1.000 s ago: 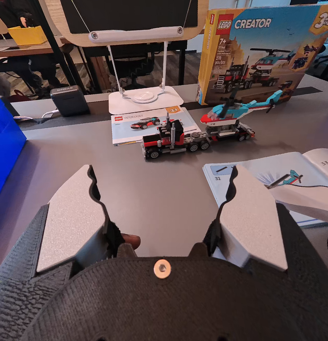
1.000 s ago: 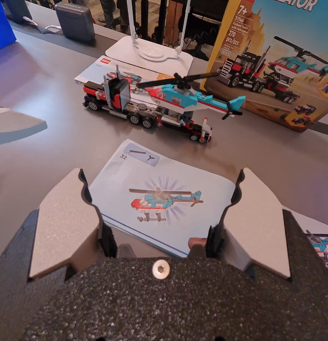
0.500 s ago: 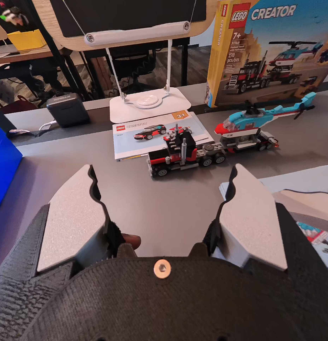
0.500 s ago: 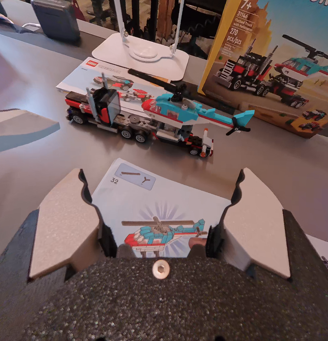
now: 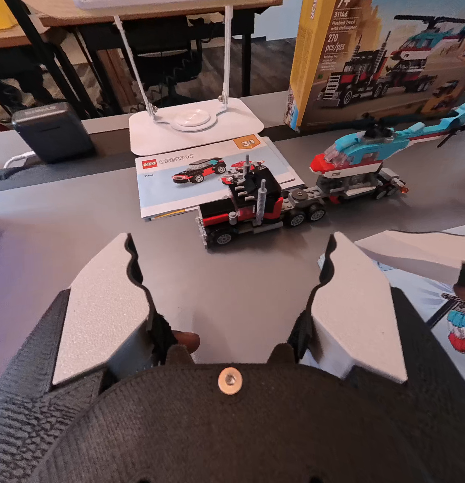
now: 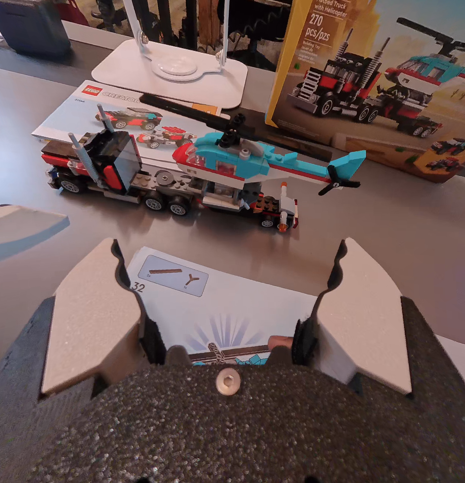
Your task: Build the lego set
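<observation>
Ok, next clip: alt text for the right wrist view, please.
The open right gripper hangs empty above an open instruction booklet on a grey table. Beyond it stands a built toy truck carrying a teal helicopter on its trailer, with the set's box and a closed booklet behind.

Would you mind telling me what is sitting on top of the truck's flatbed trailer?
A teal, white and red helicopter rests on the trailer. Its body covers the deck beneath, so how it attaches cannot be seen.

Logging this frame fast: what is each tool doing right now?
Left tool: open, holding nothing, above the bare table.
Right tool: open, holding nothing, over the open booklet.
</observation>
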